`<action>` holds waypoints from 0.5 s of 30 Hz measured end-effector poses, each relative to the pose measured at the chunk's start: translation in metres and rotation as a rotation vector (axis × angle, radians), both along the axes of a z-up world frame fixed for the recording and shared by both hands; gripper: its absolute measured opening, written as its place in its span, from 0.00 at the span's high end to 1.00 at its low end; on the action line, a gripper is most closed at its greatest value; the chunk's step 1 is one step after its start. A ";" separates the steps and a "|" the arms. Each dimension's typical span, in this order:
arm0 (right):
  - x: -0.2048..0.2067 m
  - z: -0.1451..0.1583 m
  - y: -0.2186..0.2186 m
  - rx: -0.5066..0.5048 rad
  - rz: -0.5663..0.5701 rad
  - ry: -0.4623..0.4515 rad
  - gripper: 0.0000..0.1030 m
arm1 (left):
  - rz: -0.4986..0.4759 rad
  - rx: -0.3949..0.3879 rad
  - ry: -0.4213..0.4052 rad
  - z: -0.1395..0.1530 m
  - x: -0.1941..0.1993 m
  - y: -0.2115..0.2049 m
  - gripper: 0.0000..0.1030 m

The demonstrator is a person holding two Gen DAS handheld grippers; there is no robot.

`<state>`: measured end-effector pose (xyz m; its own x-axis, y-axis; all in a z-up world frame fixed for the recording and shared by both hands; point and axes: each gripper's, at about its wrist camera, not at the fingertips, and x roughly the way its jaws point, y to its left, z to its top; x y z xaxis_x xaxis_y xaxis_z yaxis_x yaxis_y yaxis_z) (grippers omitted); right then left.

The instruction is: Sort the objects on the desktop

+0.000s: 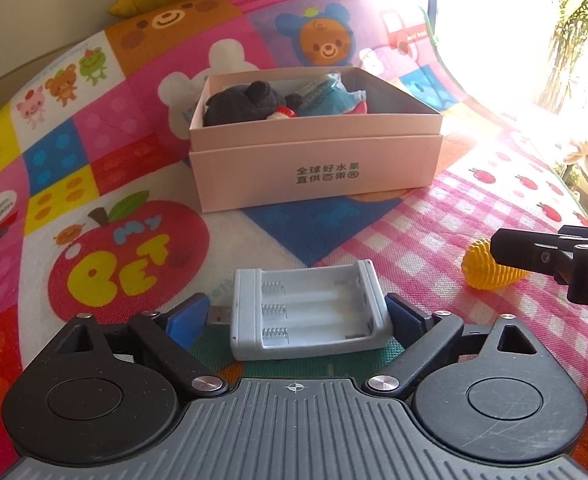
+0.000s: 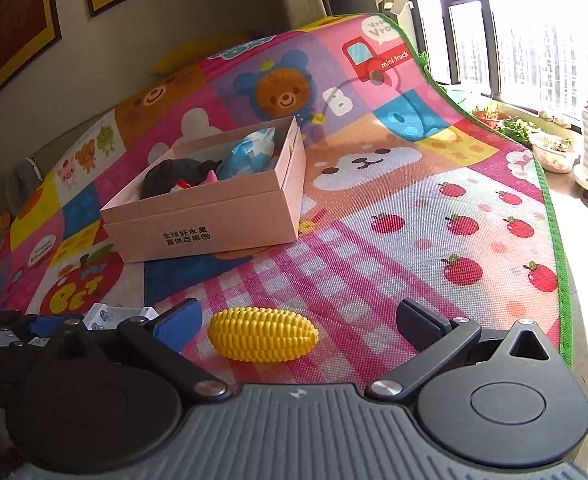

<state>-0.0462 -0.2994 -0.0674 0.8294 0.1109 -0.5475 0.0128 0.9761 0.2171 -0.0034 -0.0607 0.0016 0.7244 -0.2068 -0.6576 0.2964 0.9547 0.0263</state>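
Battery charger (image 1: 308,312) lying crosswise between wide left gripper (image 1: 298,318) pads, right pad about touching, near side of pink box (image 1: 318,160); toy corn (image 2: 262,338) crosswise between wide right gripper (image 2: 300,326) fingers, untouched.

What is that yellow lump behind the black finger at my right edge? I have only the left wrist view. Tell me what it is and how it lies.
Observer: It is a yellow toy corn cob. It is whole and lies on its side on the play mat.
Operator: Report how the right gripper stands around it.
Observer: The right gripper is open. The cob lies between its jaws, nearer the left-hand pad, and neither pad presses on it.
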 end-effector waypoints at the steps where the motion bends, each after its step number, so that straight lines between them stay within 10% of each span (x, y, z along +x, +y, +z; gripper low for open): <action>1: 0.000 0.000 0.001 -0.002 0.007 0.003 0.00 | -0.003 0.000 0.000 0.000 0.000 0.000 0.07; 15: 0.009 -0.005 0.025 -0.122 0.099 0.078 0.04 | -0.008 -0.037 -0.069 0.012 -0.041 0.035 0.08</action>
<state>-0.0369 -0.2747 -0.0722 0.7720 0.1192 -0.6243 -0.0726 0.9924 0.0996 -0.0442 -0.0260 0.0136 0.7661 -0.2355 -0.5980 0.3023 0.9531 0.0120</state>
